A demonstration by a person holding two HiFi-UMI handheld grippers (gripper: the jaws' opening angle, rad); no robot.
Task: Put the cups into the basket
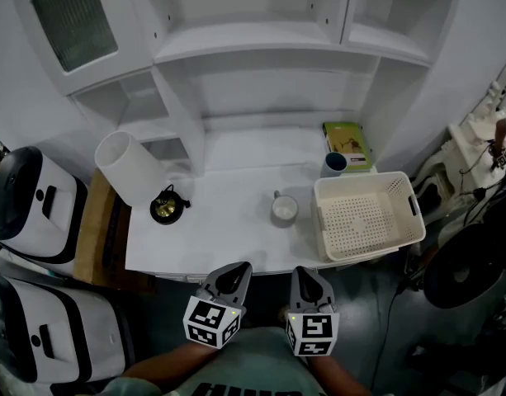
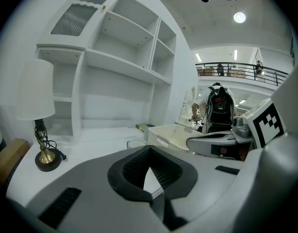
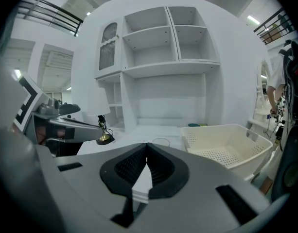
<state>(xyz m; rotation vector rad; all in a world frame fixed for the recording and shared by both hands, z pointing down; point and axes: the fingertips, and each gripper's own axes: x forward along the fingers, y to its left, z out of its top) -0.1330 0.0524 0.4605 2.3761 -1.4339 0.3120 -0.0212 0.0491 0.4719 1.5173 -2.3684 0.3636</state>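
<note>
The left gripper (image 1: pixel 235 271) and right gripper (image 1: pixel 307 274) are held side by side, close to the body, pointed forward and slightly down. Both pairs of jaws are pressed together, nothing between them. The forearms (image 1: pixel 165 361) are drawn in low.

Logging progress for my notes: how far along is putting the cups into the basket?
Done: nothing, the basket is empty. In hand: nothing, the left claw and right claw are both shut and empty, short of the cups. Remaining: the white cup beside the basket and the blue cup behind it both need moving in.
</note>
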